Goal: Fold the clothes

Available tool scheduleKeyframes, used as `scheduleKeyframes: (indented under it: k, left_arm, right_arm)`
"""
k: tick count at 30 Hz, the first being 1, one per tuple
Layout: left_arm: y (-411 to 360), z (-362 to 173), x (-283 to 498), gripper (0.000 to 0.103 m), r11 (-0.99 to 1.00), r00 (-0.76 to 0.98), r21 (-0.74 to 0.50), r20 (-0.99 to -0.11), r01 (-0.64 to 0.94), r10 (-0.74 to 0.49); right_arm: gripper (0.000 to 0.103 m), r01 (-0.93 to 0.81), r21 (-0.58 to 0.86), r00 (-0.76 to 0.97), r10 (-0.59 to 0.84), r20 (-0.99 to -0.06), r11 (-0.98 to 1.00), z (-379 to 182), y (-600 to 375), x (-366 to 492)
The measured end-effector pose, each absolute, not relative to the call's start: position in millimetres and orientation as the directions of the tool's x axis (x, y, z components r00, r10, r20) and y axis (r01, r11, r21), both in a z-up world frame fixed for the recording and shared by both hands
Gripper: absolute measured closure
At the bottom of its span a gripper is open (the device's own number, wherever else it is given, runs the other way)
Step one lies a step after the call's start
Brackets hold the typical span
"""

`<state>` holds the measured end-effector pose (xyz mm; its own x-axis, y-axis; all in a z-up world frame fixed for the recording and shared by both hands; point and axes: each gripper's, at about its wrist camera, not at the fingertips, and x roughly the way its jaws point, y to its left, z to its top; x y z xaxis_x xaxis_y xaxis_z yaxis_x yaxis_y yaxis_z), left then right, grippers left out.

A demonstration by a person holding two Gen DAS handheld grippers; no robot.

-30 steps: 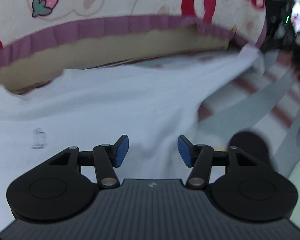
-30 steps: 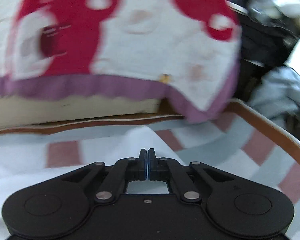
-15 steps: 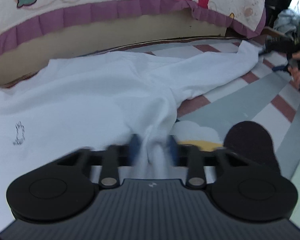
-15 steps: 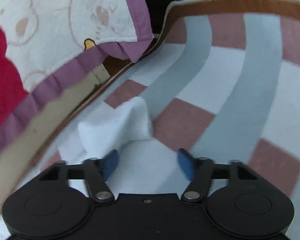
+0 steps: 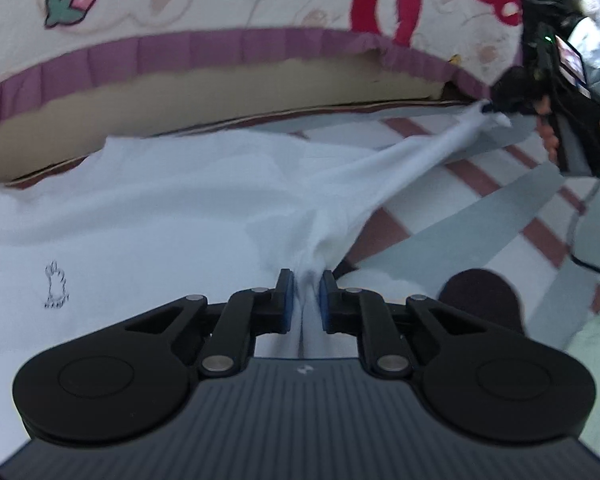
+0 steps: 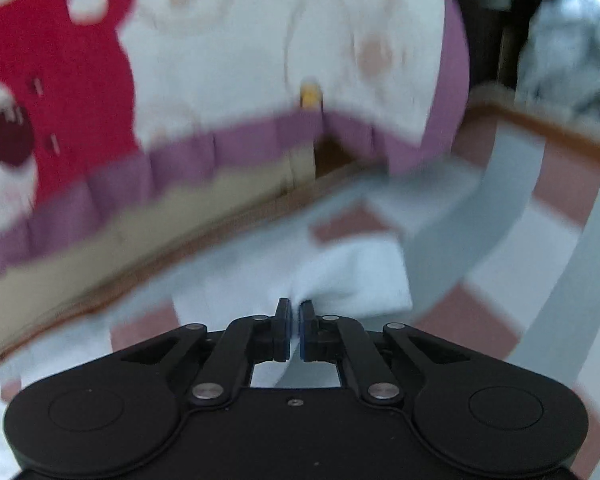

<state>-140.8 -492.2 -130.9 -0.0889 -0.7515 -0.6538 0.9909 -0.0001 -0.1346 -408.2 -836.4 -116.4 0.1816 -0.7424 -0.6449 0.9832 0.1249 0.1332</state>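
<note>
A white garment (image 5: 180, 208) with a small drawn figure (image 5: 56, 286) lies spread on a striped rug. My left gripper (image 5: 305, 280) is closing, and its blue pads pinch a bunched fold of the garment. From there the cloth stretches taut up and right to my right gripper (image 5: 487, 108), held by a hand at the frame's right edge. In the right wrist view, the right gripper (image 6: 295, 308) is shut on a corner of the white garment (image 6: 351, 276), which puffs out beyond the pads.
A bed with a cartoon blanket (image 5: 220, 8) trimmed in purple runs along the far side, just behind the garment. The rug (image 5: 499, 200) has grey, white and pink stripes and a brown border (image 6: 539, 128). A dark rounded shape (image 5: 479, 296) sits right of my left gripper.
The left jaws have gone from wide open to pinching a fold of the white garment. The right gripper opened over the garment's corner and shut on it. The cloth now hangs taut between them.
</note>
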Motion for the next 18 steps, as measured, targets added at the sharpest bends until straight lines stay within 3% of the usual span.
scheduleKeyframes:
  k: [4, 9, 11, 14, 16, 18]
  left_arm:
    - [-492, -119, -150, 0.091, -0.06, -0.109, -0.098, -0.642, 0.993, -0.759]
    - [-498, -113, -155, 0.091, -0.134, -0.24, -0.216, -0.605, 0.967, -0.759]
    - [-502, -110, -163, 0.091, -0.154, -0.26, -0.225, -0.591, 0.962, -0.764]
    - [-521, -127, -174, 0.086, -0.046, -0.175, -0.207, -0.665, 0.977, -0.726]
    - [-527, -144, -169, 0.084, 0.021, -0.206, -0.292, -0.724, 0.956, -0.658]
    - [-513, -148, -153, 0.075, 0.07, -0.271, -0.41, -0.711, 0.909, -0.649]
  right_arm:
    - [0.1, 0.967, 0.178, 0.253, -0.744, -0.618, 0.182, -84, -844, -421]
    - [0.1, 0.98, 0.1, 0.198, -0.828, -0.524, 0.171, -55, -837, -428]
    - [0.1, 0.982, 0.148, 0.174, -0.852, -0.494, 0.115, -50, -837, -438]
    - [0.095, 0.988, 0.124, 0.146, -0.773, -0.617, 0.088, -80, -857, -444]
    - [0.076, 1.0, -0.022, -0.019, -0.713, -0.701, -0.004, -111, -857, -441]
    - [0.069, 0.994, -0.052, -0.101, -0.65, -0.753, -0.094, -136, -846, -447]
